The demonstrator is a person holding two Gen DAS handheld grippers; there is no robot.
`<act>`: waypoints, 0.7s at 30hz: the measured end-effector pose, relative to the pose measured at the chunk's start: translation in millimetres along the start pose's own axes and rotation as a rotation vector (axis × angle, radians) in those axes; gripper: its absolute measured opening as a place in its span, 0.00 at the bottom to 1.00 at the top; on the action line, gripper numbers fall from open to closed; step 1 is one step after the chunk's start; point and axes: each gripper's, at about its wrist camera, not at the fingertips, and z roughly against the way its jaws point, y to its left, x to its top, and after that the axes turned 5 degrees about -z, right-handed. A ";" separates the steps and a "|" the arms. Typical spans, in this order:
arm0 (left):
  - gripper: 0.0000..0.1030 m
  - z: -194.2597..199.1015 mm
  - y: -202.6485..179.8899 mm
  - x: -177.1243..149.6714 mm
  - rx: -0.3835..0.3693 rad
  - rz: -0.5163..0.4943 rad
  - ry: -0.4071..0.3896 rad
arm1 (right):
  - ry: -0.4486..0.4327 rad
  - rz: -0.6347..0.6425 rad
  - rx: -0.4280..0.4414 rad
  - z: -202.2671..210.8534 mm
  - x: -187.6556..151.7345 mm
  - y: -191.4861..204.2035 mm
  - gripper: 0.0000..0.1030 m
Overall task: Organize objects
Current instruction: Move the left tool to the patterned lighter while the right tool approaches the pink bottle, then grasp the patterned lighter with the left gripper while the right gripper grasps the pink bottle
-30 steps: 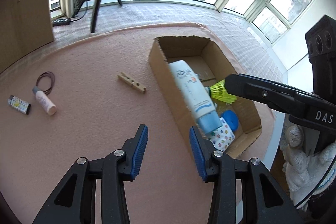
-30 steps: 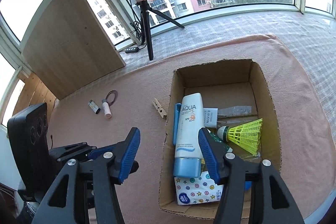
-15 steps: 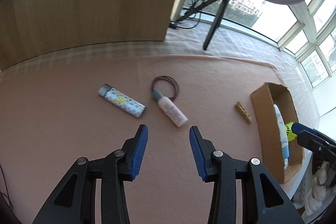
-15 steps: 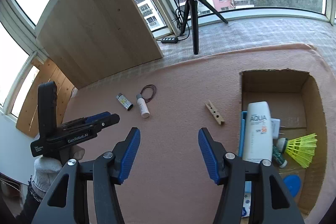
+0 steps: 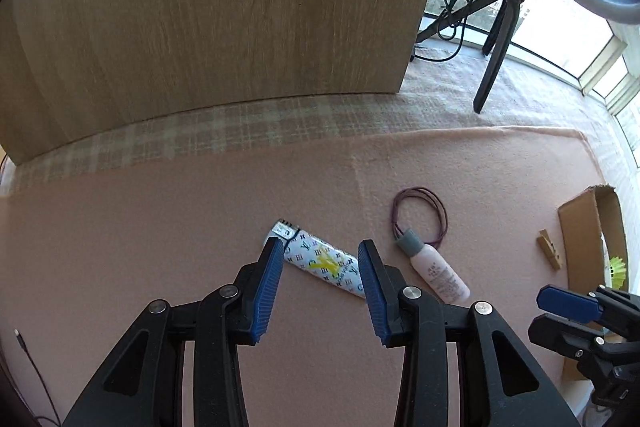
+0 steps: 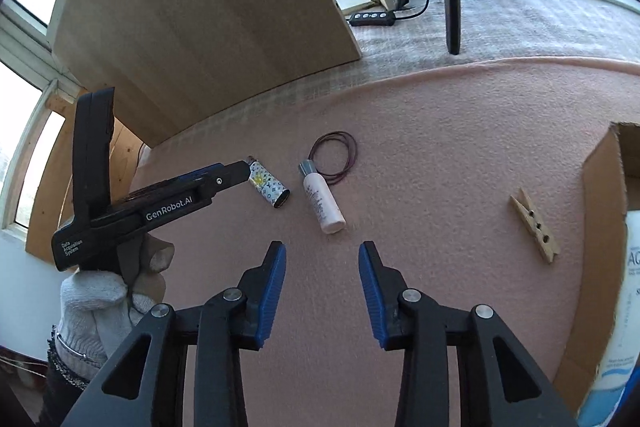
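Both grippers have swung from the cardboard box (image 6: 600, 187) to the loose items.

Left wrist view: left gripper (image 5: 320, 267) part open, empty, straddling the patterned lighter (image 5: 320, 261) without contact; risk of nudging it on closing.

Right wrist view: right gripper (image 6: 322, 267) has just narrowed, empty, near the small bottle (image 6: 322, 201), which may roll.

Count: one lighter, one bottle, one hair tie (image 6: 336, 157), one clothespin (image 6: 534, 225).
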 end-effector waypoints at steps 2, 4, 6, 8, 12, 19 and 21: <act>0.40 -8.1 2.8 4.9 -0.019 0.018 0.009 | -0.004 0.026 -0.030 -9.9 5.3 6.5 0.33; 0.40 -14.9 5.6 9.1 -0.006 0.022 0.014 | 0.003 0.049 -0.050 -22.0 11.1 13.3 0.32; 0.40 -19.7 4.9 11.8 -0.021 0.015 0.021 | 0.013 0.063 -0.066 -34.9 17.6 18.7 0.32; 0.40 -24.5 1.7 13.3 -0.004 -0.010 0.026 | 0.017 0.088 -0.089 -46.3 22.2 26.3 0.31; 0.40 -33.6 0.3 15.2 -0.019 -0.018 0.034 | 0.015 0.149 -0.164 -65.4 28.1 38.8 0.29; 0.36 -37.5 -9.5 6.3 -0.006 -0.079 0.020 | 0.058 0.143 -0.181 -87.3 27.4 34.6 0.17; 0.36 -35.2 -16.0 -0.1 -0.005 -0.104 0.018 | 0.060 0.148 -0.180 -88.2 27.7 33.7 0.17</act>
